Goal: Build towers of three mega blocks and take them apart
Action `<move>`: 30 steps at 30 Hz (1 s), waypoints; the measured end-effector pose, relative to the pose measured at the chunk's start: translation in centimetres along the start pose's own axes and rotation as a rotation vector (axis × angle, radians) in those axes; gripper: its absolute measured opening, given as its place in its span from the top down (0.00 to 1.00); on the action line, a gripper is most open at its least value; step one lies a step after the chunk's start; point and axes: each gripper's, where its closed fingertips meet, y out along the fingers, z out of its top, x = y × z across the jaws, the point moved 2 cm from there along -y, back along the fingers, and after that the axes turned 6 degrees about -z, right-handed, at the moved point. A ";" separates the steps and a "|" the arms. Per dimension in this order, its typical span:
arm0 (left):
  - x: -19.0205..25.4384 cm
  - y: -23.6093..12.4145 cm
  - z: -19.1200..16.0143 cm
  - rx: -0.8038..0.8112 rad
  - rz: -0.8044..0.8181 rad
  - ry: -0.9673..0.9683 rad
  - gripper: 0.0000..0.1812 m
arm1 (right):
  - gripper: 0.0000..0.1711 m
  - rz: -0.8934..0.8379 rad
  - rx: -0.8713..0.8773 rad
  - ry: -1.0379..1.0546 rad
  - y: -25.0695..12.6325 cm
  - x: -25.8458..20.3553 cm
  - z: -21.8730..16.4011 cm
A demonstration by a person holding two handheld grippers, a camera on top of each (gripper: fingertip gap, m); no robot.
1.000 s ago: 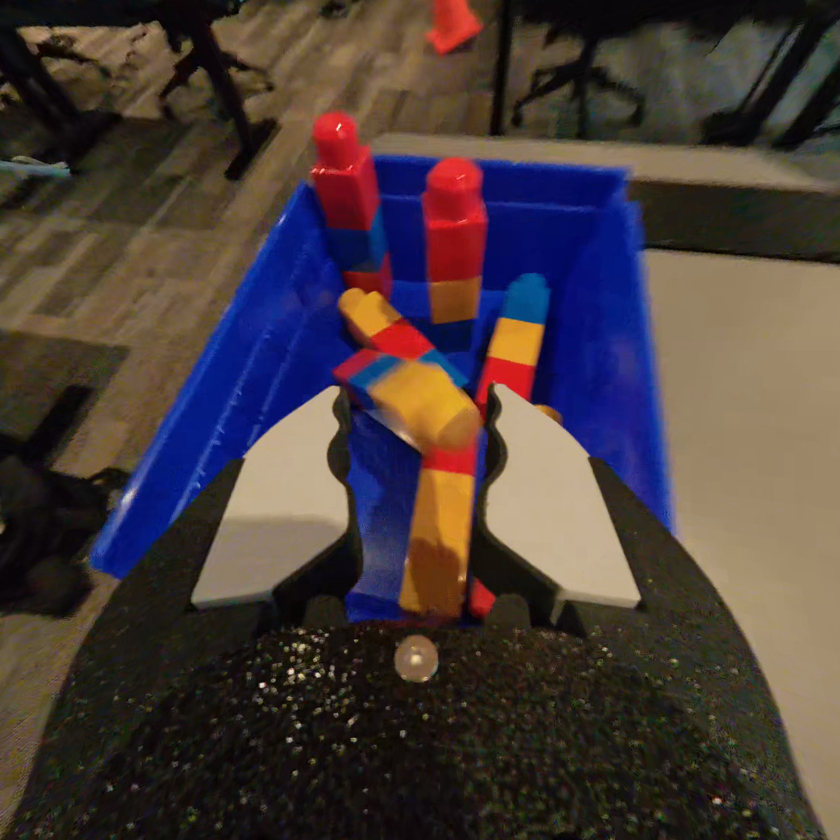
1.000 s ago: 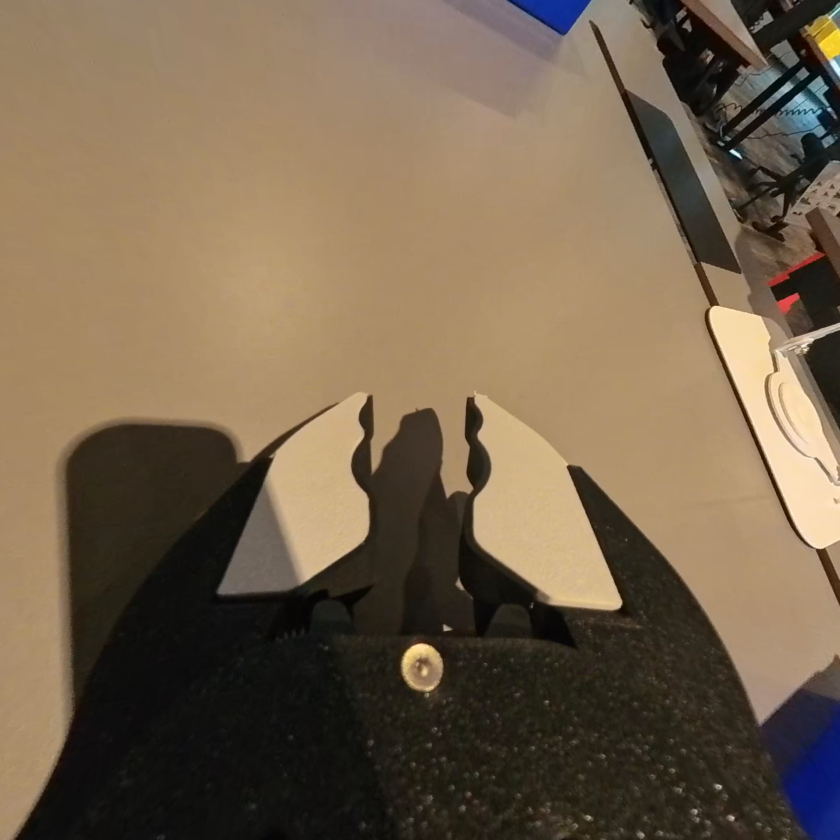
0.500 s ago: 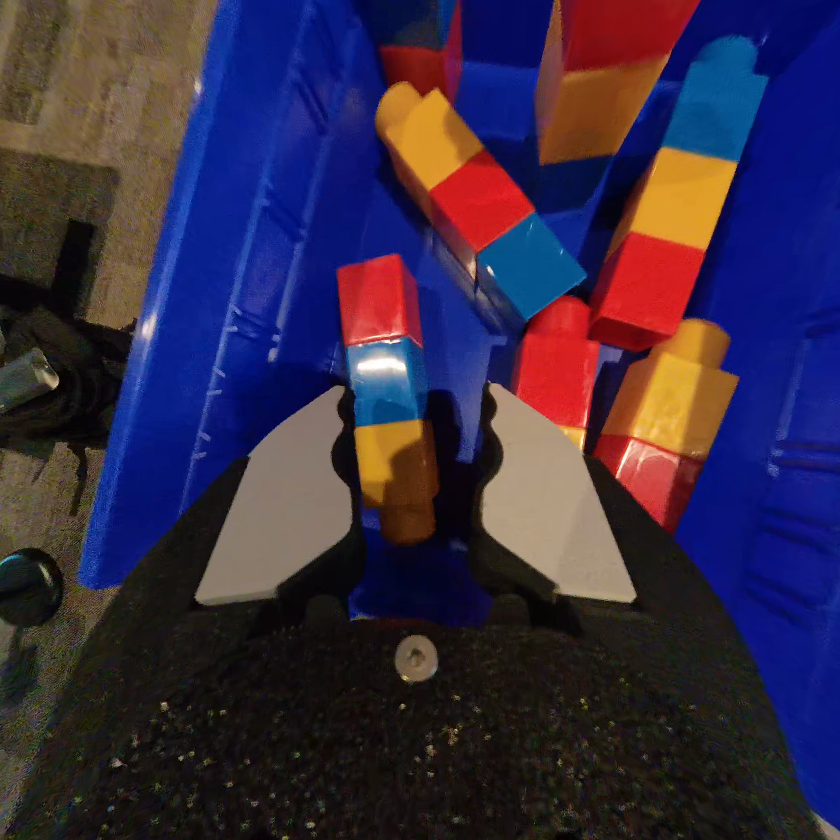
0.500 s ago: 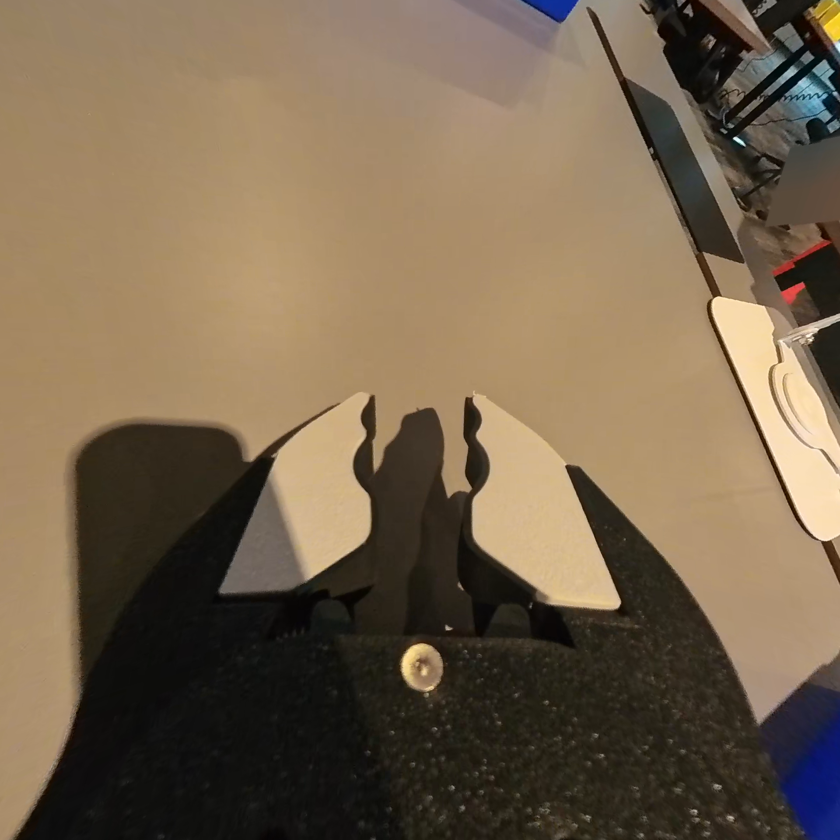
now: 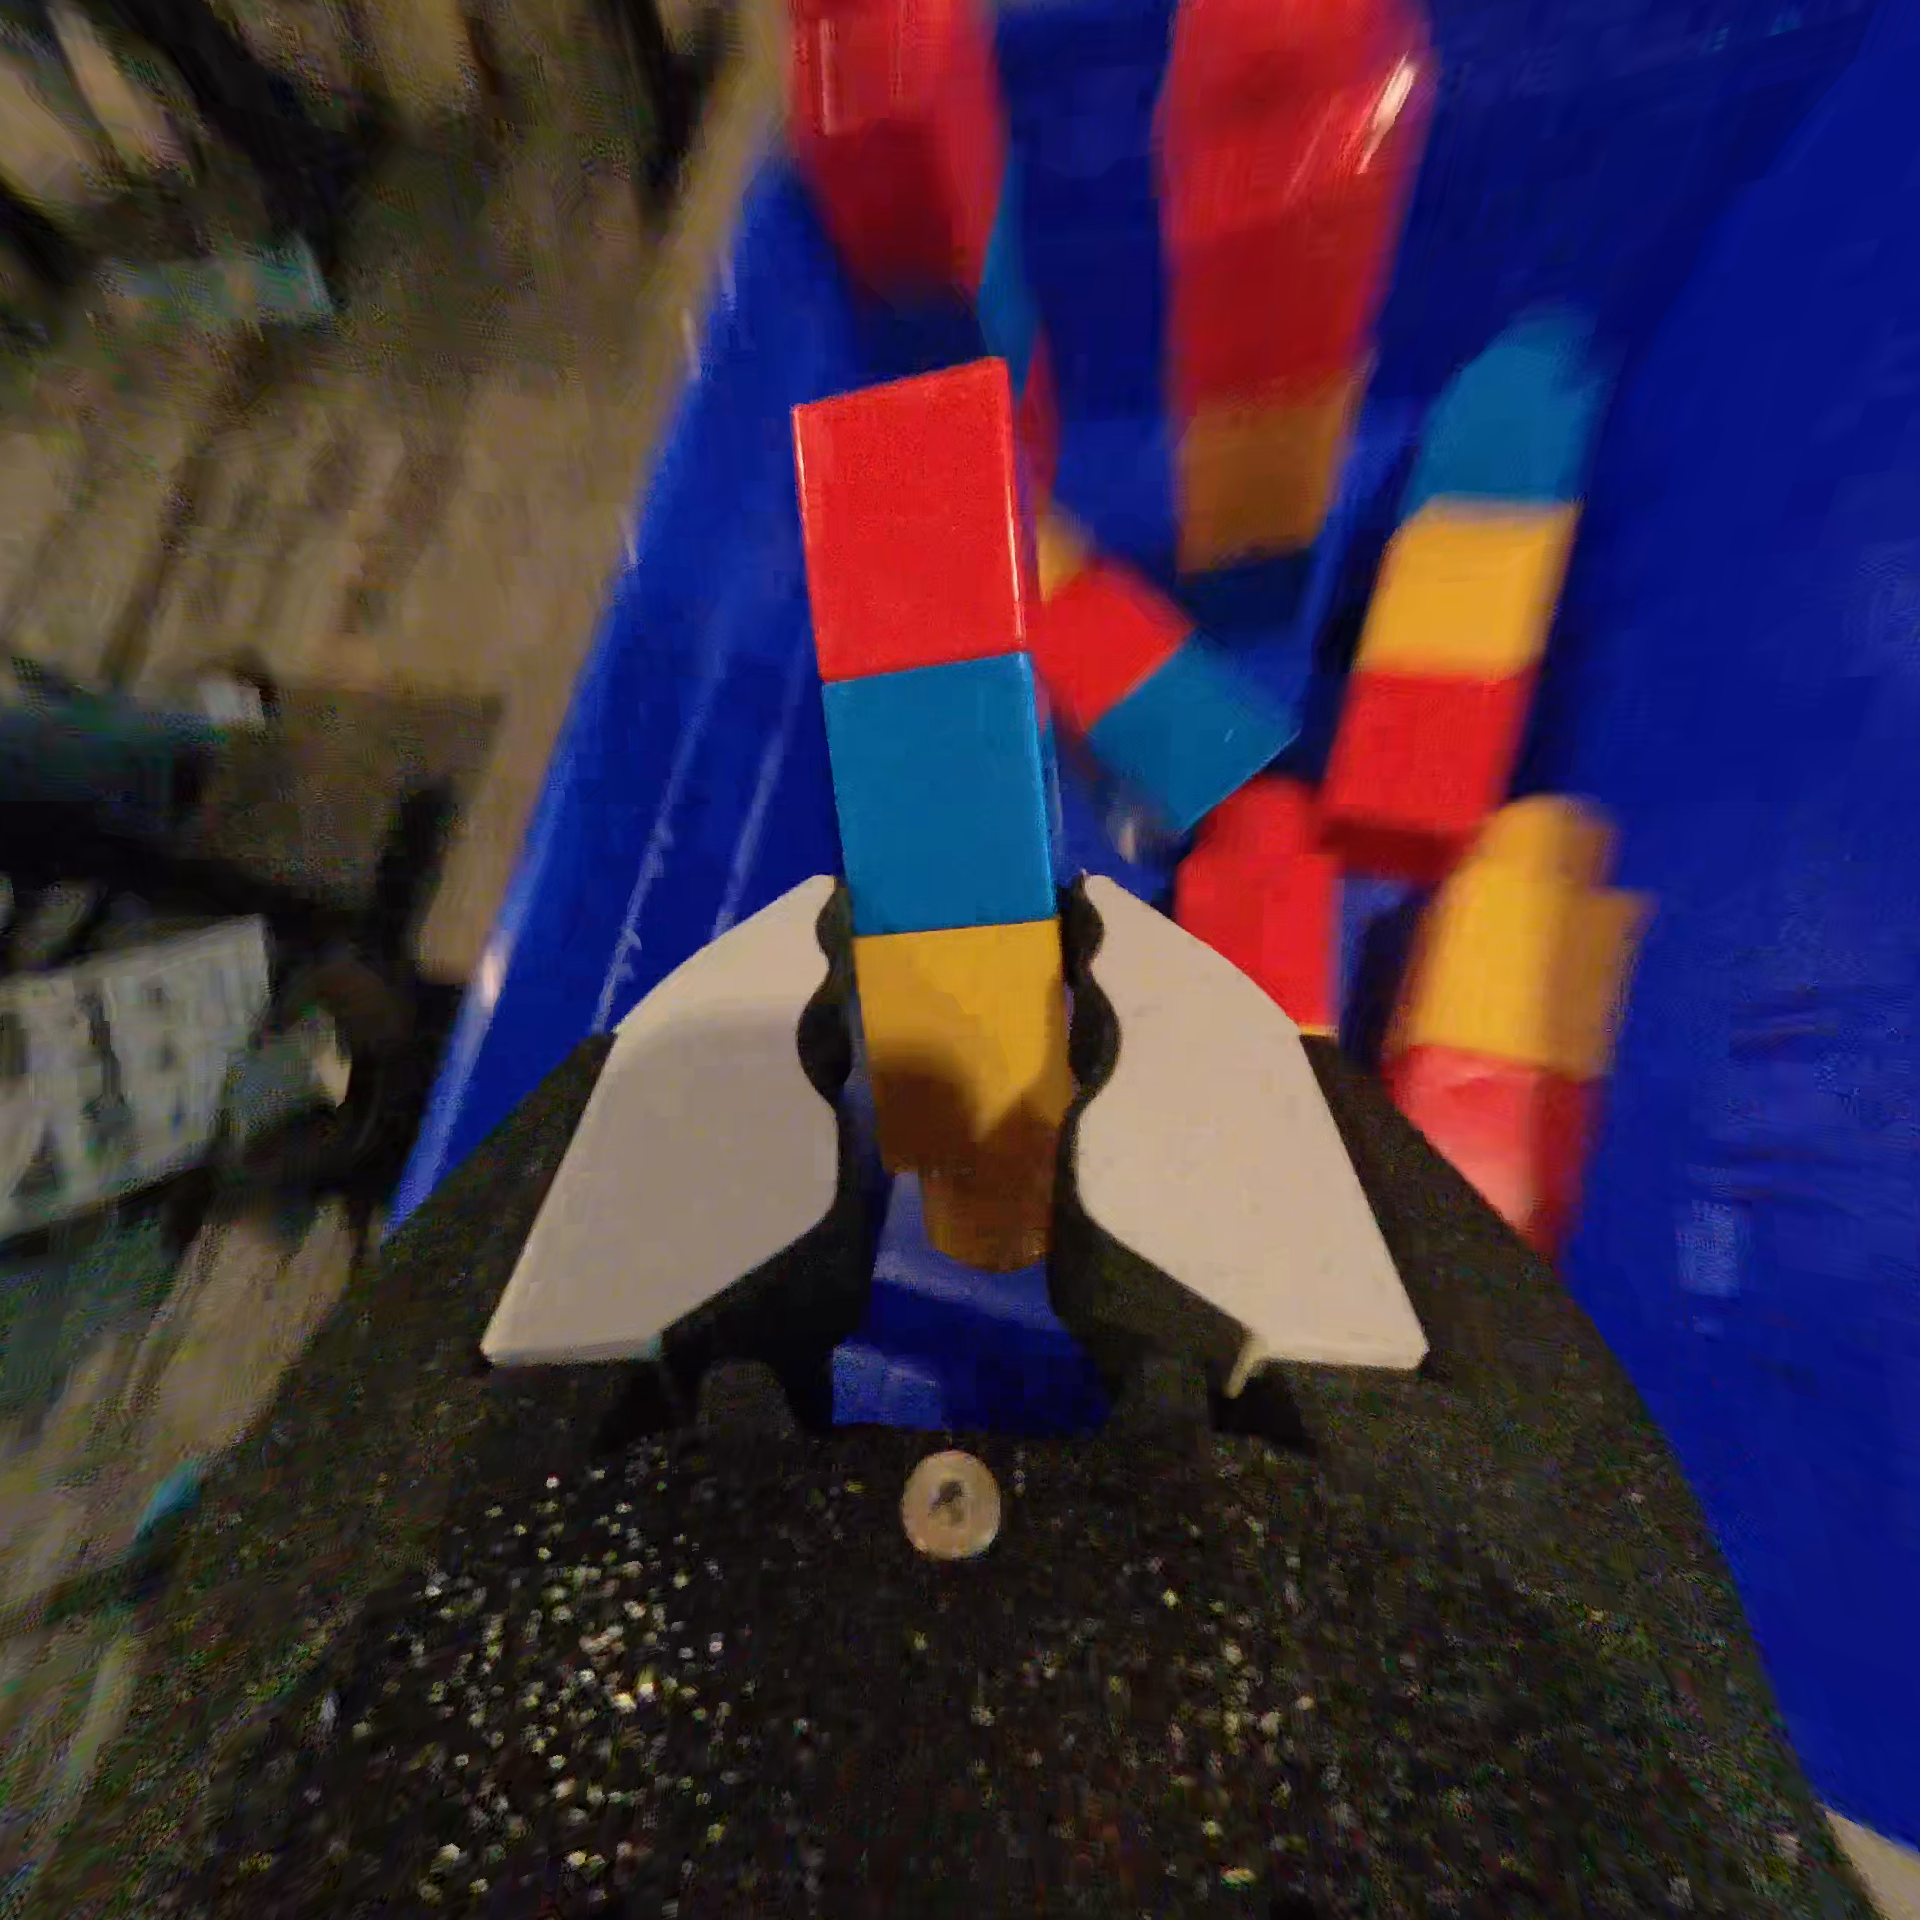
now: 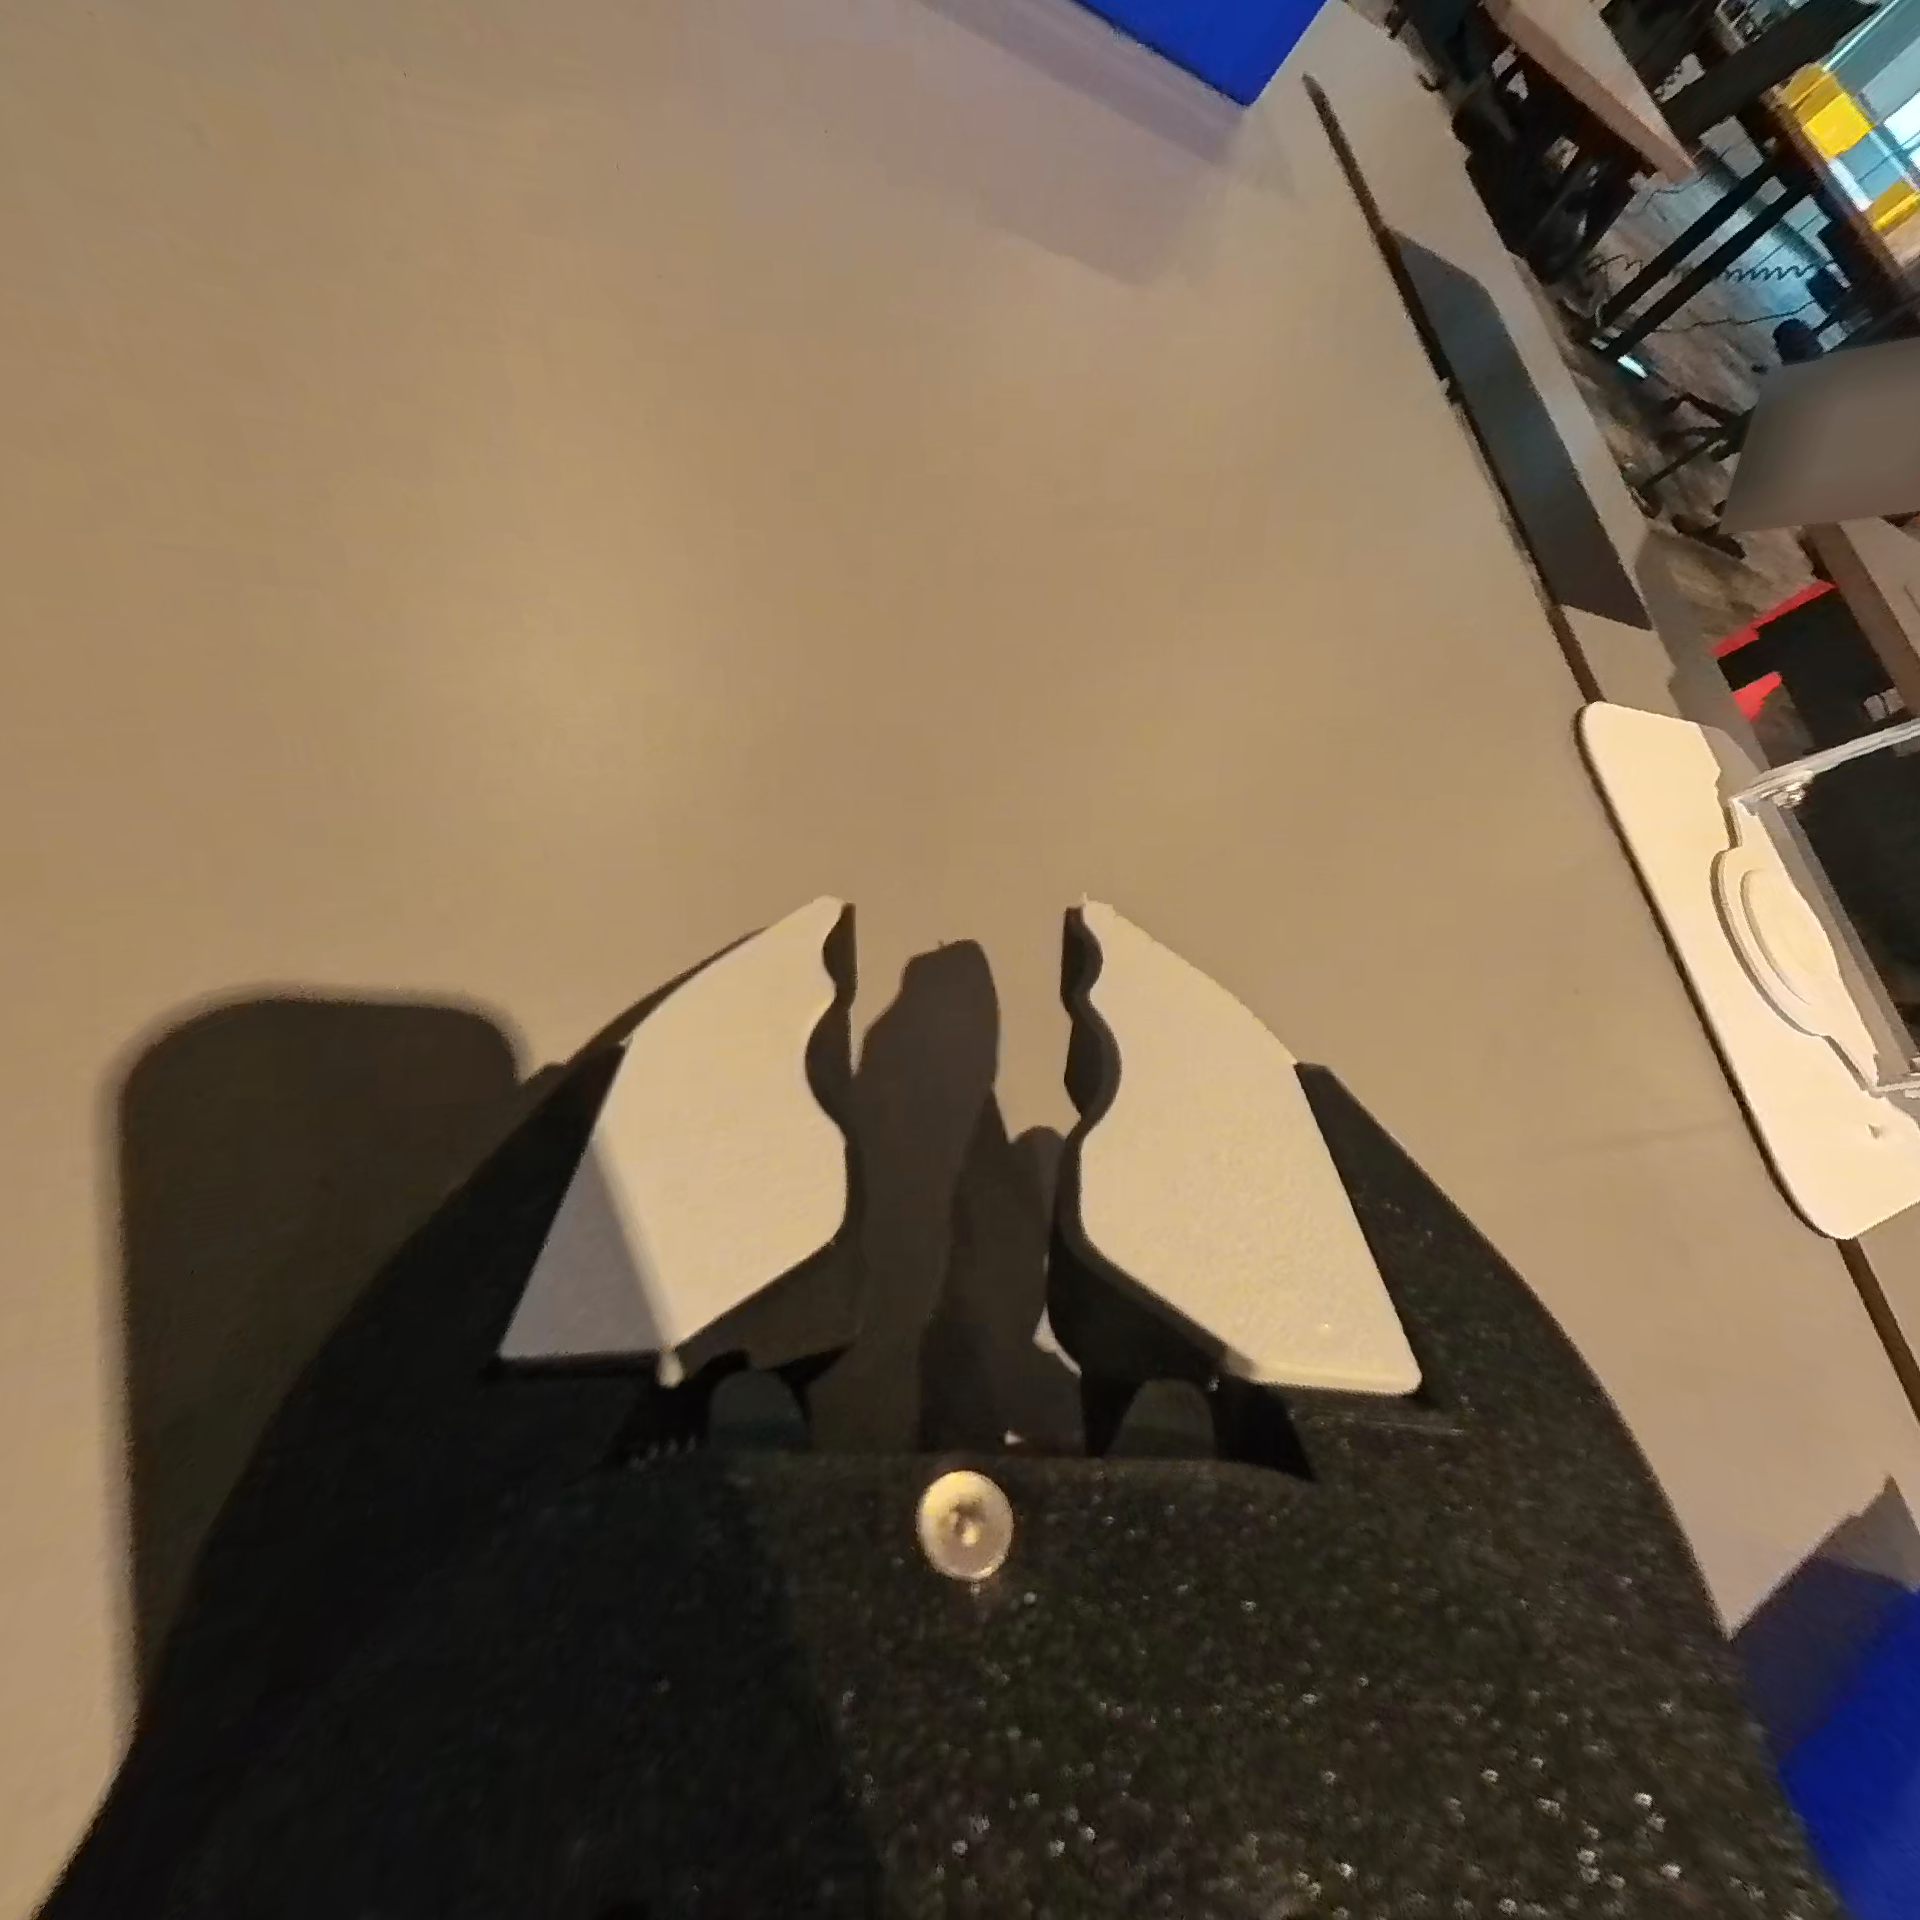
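Note:
My left gripper point(image 5: 954, 914) is shut on the yellow end of a three-block tower point(image 5: 930, 665), red, then blue, then yellow nearest me. It holds the tower over the blue bin point(image 5: 1745, 644). Several other three-block towers lie or lean in the bin, among them a blue-yellow-red one point(image 5: 1455, 623) and a yellow-red one point(image 5: 1496, 997). My right gripper point(image 6: 958, 920) is open and empty, just above the bare tan table point(image 6: 623, 468).
A white flat plate with a clear plastic piece point(image 6: 1766, 966) lies at the table's right edge. A blue bin corner point(image 6: 1205, 31) shows at the far end and another blue object point(image 6: 1860, 1683) at the lower right. Floor and furniture lie left of the bin. Some 60 cm of space lies between my two pairs of fingers.
My left gripper has closed on the yellow end of the red-blue-yellow tower and is moving, with the background blurred. The right gripper has barely moved.

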 end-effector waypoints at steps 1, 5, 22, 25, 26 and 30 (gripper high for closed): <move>1.5 -2.4 2.2 0.155 -0.024 0.021 0.79 | 0.78 -0.007 0.014 0.014 0.0 0.2 0.2; 15.2 -12.1 8.3 0.568 -0.259 0.339 0.79 | 0.77 -0.028 0.133 0.159 -0.4 1.5 1.9; 51.1 -17.5 -3.0 0.916 -0.576 0.998 0.79 | 0.66 0.141 0.541 0.907 -3.8 5.8 4.9; 51.2 -17.8 -3.2 0.927 -0.596 1.011 0.79 | 0.76 0.128 0.545 0.925 -3.9 6.2 4.7; 51.2 -17.9 -3.3 0.924 -0.611 1.014 0.79 | 0.76 0.154 0.534 0.943 -3.9 6.2 4.6; 51.3 -19.4 -3.4 0.951 -0.835 0.905 0.79 | 0.76 0.298 0.601 1.062 -4.9 6.3 5.1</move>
